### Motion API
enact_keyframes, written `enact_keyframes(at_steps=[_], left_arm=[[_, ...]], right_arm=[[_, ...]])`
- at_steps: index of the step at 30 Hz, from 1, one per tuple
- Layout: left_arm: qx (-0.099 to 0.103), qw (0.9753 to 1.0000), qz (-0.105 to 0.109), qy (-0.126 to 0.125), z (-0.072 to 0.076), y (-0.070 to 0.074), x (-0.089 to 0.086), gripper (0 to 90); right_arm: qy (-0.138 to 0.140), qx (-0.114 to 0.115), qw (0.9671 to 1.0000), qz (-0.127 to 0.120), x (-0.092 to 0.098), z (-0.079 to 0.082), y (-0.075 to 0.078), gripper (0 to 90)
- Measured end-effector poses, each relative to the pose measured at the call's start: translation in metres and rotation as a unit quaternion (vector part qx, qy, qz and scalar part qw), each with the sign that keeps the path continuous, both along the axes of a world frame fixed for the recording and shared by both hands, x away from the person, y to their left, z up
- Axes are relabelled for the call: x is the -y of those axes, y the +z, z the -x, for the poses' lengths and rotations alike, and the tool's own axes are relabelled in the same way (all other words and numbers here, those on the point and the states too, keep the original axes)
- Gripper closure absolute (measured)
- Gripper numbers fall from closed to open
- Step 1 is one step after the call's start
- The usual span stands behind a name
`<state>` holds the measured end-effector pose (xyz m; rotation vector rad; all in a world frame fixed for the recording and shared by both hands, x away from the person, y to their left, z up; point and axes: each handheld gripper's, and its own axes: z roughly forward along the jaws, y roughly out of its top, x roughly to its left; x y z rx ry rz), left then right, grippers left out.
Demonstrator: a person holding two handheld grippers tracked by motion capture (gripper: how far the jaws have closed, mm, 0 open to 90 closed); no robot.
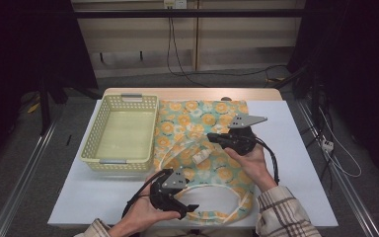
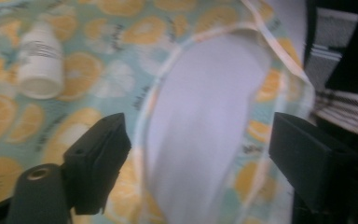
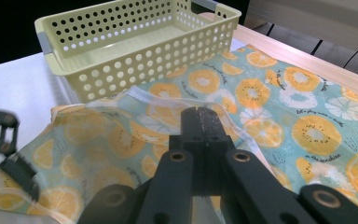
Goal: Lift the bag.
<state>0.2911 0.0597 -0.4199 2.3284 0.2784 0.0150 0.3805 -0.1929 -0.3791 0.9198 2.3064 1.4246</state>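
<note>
The cloth (image 1: 202,133) is spread under both grippers; the right gripper (image 1: 216,138) is closed over it, the left gripper (image 1: 190,210) is held wide above its near edge.

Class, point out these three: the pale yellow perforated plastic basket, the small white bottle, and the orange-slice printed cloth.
Yellow basket (image 1: 90,157), high view, near rim.
White bottle (image 2: 39,60), left gripper view, body.
Printed cloth (image 3: 307,107), right gripper view, flat part.

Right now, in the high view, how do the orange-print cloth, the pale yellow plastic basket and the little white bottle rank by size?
1. Orange-print cloth, largest: it spreads widest.
2. Pale yellow perforated plastic basket, somewhat smaller.
3. Small white bottle, by far the smallest, lying on the cloth.
All sit at similar distances, so the order looks safe.
</note>
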Motion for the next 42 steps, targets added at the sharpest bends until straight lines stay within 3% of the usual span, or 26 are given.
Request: enact_keyframes(at_steps=[2, 4, 6, 7, 9, 10, 11, 15, 16, 17, 18, 19, 20, 21, 22, 23, 28, 30, 33, 35, 37, 39, 42], left_arm=[[-0.002, 0.9999, -0.010, -0.005, 0.005, -0.003, 0.003, 24.2], [-0.017, 0.9996, -0.002, -0.023, 0.008, -0.010, 0.006, 25.4], [-0.027, 0.9987, -0.016, -0.041, 0.011, -0.015, 0.008, 27.9], [-0.025, 0.9984, -0.033, -0.038, 0.013, -0.016, 0.009, 28.5], [-0.033, 0.9977, -0.032, -0.050, 0.014, -0.021, 0.011, 31.4], [-0.025, 0.9968, -0.050, -0.056, 0.014, -0.022, 0.011, 33.5], [-0.024, 0.9968, -0.055, -0.053, 0.015, -0.024, 0.011, 36.1], [-0.025, 0.9962, -0.050, -0.066, 0.012, -0.025, 0.011, 44.1], [-0.019, 0.9959, -0.052, -0.071, 0.011, -0.025, 0.010, 44.6], [-0.003, 0.9952, -0.073, -0.064, 0.012, -0.023, 0.011, 46.9], [0.001, 0.9950, -0.073, -0.068, 0.012, -0.023, 0.011, 48.8], [-0.008, 0.9952, -0.063, -0.075, 0.012, -0.024, 0.012, 50.2], [-0.012, 0.9946, -0.066, -0.079, 0.012, -0.023, 0.012, 51.9], [0.010, 0.9908, -0.116, -0.070, 0.013, -0.016, 0.012, 53.3], [-0.004, 0.9943, -0.077, -0.074, 0.013, -0.021, 0.013, 54.4], [-0.009, 0.9946, -0.065, -0.080, 0.014, -0.022, 0.014, 56.9], [-0.014, 0.9946, -0.068, -0.077, 0.014, -0.021, 0.013, 68.8], [-0.011, 0.9948, -0.069, -0.074, 0.013, -0.021, 0.012, 81.1], [0.002, 0.9951, -0.062, -0.076, 0.019, -0.022, 0.012, 86.1], [0.005, 0.9944, -0.073, -0.077, 0.020, -0.020, 0.012, 90.0], [-0.008, 0.9950, -0.067, -0.073, 0.018, -0.021, 0.011, 90.0], [-0.006, 0.9961, -0.065, -0.061, 0.014, -0.020, 0.009, 90.0], [-0.026, 0.9984, -0.024, -0.044, 0.002, -0.015, 0.001, 90.0]], right_arm=[[0.002, 0.001, 1.0000, 0.000, 0.000, 0.001, 0.000, 90.0], [0.001, 0.001, 1.0000, 0.000, 0.000, 0.001, 0.001, 90.0], [0.001, 0.001, 1.0000, 0.000, 0.001, 0.001, 0.001, 90.0], [0.001, 0.001, 1.0000, 0.000, 0.001, 0.001, 0.001, 90.0], [0.000, 0.001, 1.0000, -0.001, 0.001, 0.000, 0.001, 90.0], [0.000, 0.001, 1.0000, 0.001, 0.001, 0.000, 0.000, 90.0], [-0.001, 0.000, 1.0000, 0.000, 0.001, 0.001, 0.000, 90.0], [-0.002, 0.002, 1.0000, 0.001, 0.001, 0.001, 0.001, 90.0], [-0.001, 0.002, 1.0000, 0.001, 0.001, 0.001, 0.001, 90.0], [-0.002, 0.003, 1.0000, 0.002, 0.001, 0.002, 0.001, 90.0], [-0.001, 0.002, 1.0000, 0.002, 0.001, 0.002, 0.001, 90.0], [-0.001, 0.002, 1.0000, 0.002, 0.000, 0.002, 0.001, 90.0], [-0.001, 0.002, 1.0000, 0.002, 0.000, 0.002, 0.001, 90.0], [-0.001, 0.002, 1.0000, 0.003, 0.000, 0.002, 0.001, 90.0], [-0.001, 0.001, 1.0000, 0.003, 0.000, 0.002, 0.001, 90.0], [-0.001, 0.002, 1.0000, 0.003, 0.000, 0.002, 0.001, 90.0], [-0.001, 0.003, 1.0000, 0.003, 0.001, 0.002, 0.001, 90.0], [-0.001, 0.003, 1.0000, 0.003, 0.000, 0.002, 0.002, 90.0], [-0.002, 0.004, 1.0000, 0.003, 0.001, 0.002, 0.002, 90.0], [-0.003, 0.004, 1.0000, 0.002, 0.001, 0.002, 0.002, 90.0], [-0.003, 0.004, 1.0000, 0.002, 0.001, 0.002, 0.002, 90.0], [-0.003, 0.005, 1.0000, 0.002, 0.001, 0.002, 0.002, 90.0], [-0.003, 0.005, 1.0000, 0.001, 0.001, 0.002, 0.003, 90.0]])
